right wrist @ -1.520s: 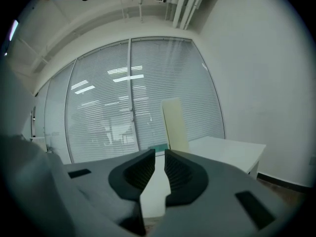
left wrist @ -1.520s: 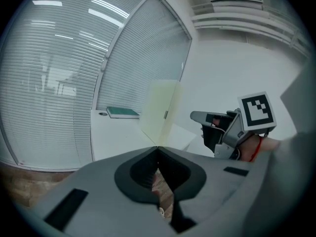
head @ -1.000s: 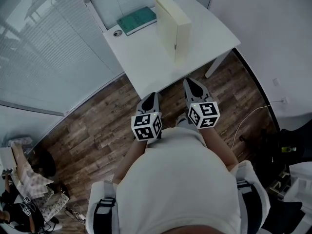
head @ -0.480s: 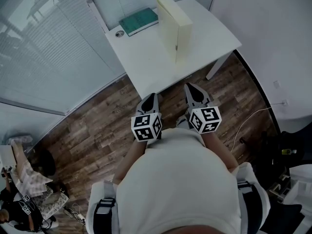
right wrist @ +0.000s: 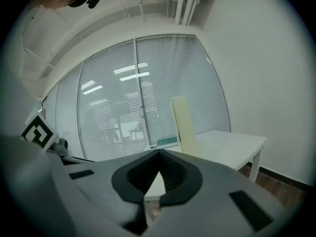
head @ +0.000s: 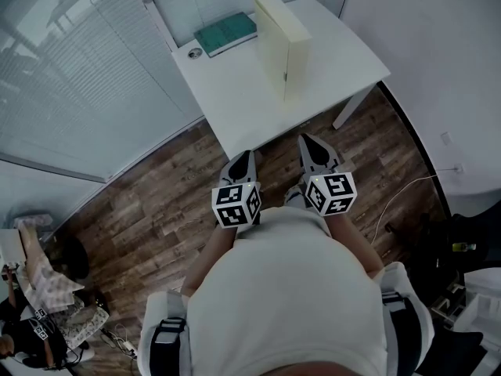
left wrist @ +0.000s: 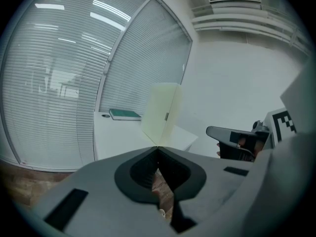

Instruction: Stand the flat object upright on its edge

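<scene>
Back come both grippers a touch, the right gripper (head: 308, 140) sliding a little nearer the person's body than a second ago, while the left gripper (head: 244, 156) barely shifts. Both sit low over the wooden floor (head: 156, 202), just short of the white table's (head: 235, 100) near edge. Left jaws are pressed together at the tips with nothing between them; the right jaws are fully closed too, and empty.

And look ahead of the right gripper: the cream flat box (head: 283, 45) stands upright on its narrow edge on the table, well apart from both sets of tips and touched by neither. Beyond it, off to the left gripper's side, a green book (head: 225, 33) lies flat near the far edge, with a small round disc (head: 194, 52) just beside it.
</scene>
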`<state>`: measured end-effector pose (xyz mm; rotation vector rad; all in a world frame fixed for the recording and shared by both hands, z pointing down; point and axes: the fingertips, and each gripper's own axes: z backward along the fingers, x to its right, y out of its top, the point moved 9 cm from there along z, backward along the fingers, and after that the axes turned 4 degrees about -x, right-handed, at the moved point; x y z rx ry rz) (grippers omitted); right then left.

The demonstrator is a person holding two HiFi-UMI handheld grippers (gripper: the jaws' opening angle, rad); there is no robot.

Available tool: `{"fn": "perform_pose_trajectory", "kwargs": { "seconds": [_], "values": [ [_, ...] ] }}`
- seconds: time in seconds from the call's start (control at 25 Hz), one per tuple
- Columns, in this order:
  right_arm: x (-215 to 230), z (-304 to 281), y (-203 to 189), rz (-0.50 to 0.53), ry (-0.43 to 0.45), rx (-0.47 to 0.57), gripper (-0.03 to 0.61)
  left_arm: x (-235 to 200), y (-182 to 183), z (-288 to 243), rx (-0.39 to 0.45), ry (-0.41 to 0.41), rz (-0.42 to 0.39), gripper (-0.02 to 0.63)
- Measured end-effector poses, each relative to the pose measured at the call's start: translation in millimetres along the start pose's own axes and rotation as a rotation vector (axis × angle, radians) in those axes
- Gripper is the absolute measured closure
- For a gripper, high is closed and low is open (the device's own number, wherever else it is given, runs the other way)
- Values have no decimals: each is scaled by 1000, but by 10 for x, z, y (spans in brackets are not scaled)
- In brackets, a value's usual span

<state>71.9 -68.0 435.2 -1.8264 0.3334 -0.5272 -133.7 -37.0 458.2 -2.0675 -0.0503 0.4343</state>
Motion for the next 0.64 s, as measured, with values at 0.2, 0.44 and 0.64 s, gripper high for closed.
{"fn": "perform_pose_trajectory", "kwargs": {
  "seconds": [0.2, 0.44, 0.64],
  "values": [
    [-4, 13, 4, 1, 2, -2, 560, 12, -4, 6, -4, 0, 0, 594],
    [-4, 8, -25, -5, 4, -5, 560, 6, -20, 2, -7, 0, 1, 594],
    [14, -9, -15, -7, 9, -9, 560, 14, -7, -19, -10, 1, 1, 594]
  ]
}}
